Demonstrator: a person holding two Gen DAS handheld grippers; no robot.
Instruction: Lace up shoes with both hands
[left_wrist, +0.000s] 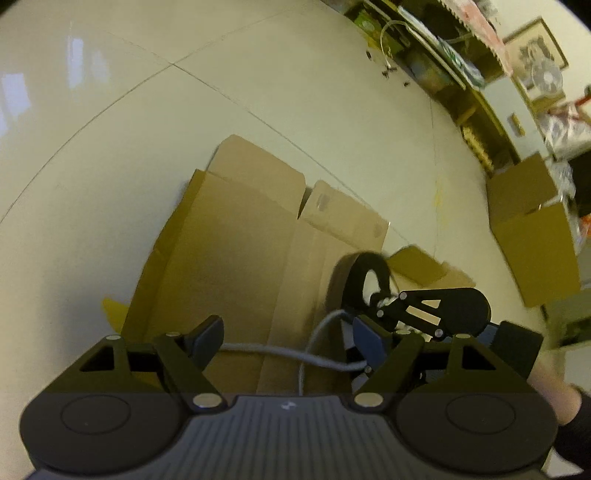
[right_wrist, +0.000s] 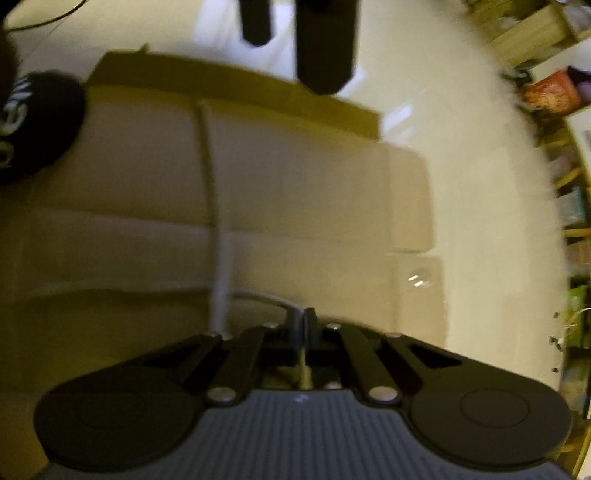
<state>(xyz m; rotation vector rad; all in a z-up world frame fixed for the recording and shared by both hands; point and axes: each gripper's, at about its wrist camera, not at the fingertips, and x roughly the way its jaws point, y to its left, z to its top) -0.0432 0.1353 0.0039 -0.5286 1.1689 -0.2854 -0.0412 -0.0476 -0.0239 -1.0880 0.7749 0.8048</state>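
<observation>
A grey shoelace (left_wrist: 280, 352) is seen in the left wrist view lying roughly crosswise between the two fingers of the left gripper (left_wrist: 290, 341), running from the left pad toward the right, where it bends upward in a loop toward the black shoe (left_wrist: 371, 275). The shoe sits on flattened brown cardboard (left_wrist: 236, 236), just beyond the right finger; its heel opening appears as a dark rounded rim around a pale inside. The jaws of the left gripper are held wide apart, and the lace passes through the gap without being pressed by the pads.

The right gripper (right_wrist: 304, 317) is angled steeply down toward the cardboard (right_wrist: 295, 206). Its jaws are brought fully together, with the lace (right_wrist: 218, 258) pinched between the tips. From there the cord runs as a long, nearly straight line away into the far part of the view; the picture is smeared by motion. In the left wrist view, the right gripper (left_wrist: 380, 317) is seen beside the shoe, and part of a hand (left_wrist: 554, 391) in a dark sleeve is visible at the right edge.

The floor (left_wrist: 147, 110) is made of glossy pale tiles.
</observation>
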